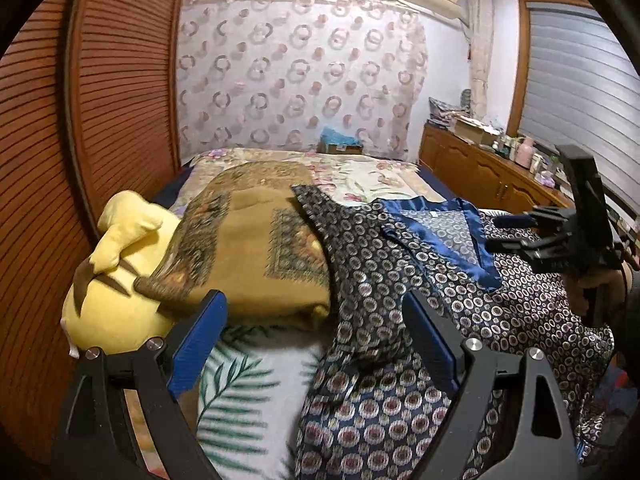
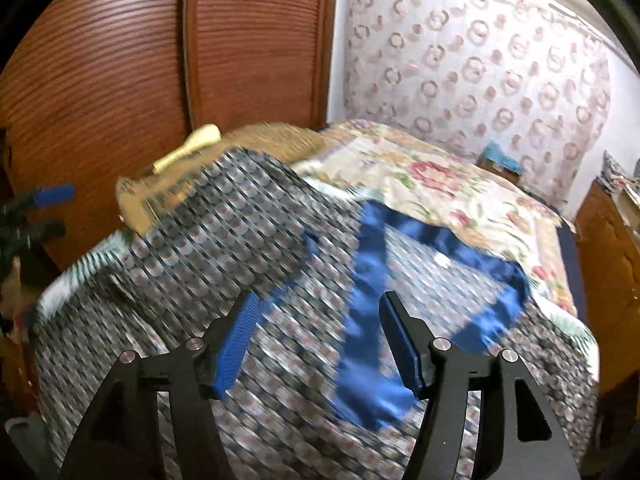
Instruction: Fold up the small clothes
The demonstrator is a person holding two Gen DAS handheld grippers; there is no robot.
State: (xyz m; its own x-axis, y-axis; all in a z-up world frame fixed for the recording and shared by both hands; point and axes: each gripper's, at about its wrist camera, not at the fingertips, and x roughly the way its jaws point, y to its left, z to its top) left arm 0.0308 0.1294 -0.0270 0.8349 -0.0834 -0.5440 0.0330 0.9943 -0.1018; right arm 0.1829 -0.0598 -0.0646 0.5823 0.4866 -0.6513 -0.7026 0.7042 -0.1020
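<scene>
A dark blue patterned satin garment (image 1: 400,300) with a bright blue collar band (image 1: 452,240) lies spread on the bed, one sleeve draped over a brown blanket. In the right wrist view the garment (image 2: 240,260) fills the foreground, blurred, with its blue collar (image 2: 368,300). My left gripper (image 1: 316,320) is open above the garment's left sleeve and the bed sheet. My right gripper (image 2: 320,320) is open just above the garment near the collar. The right gripper (image 1: 560,236) also shows at the right of the left wrist view.
A folded brown blanket (image 1: 248,240) and a yellow plush toy (image 1: 120,260) lie left on the bed. A floral quilt (image 2: 440,184) covers the far bed. A wooden louvred wardrobe (image 1: 100,100) stands left; a wooden cabinet (image 1: 480,172) with clutter stands right.
</scene>
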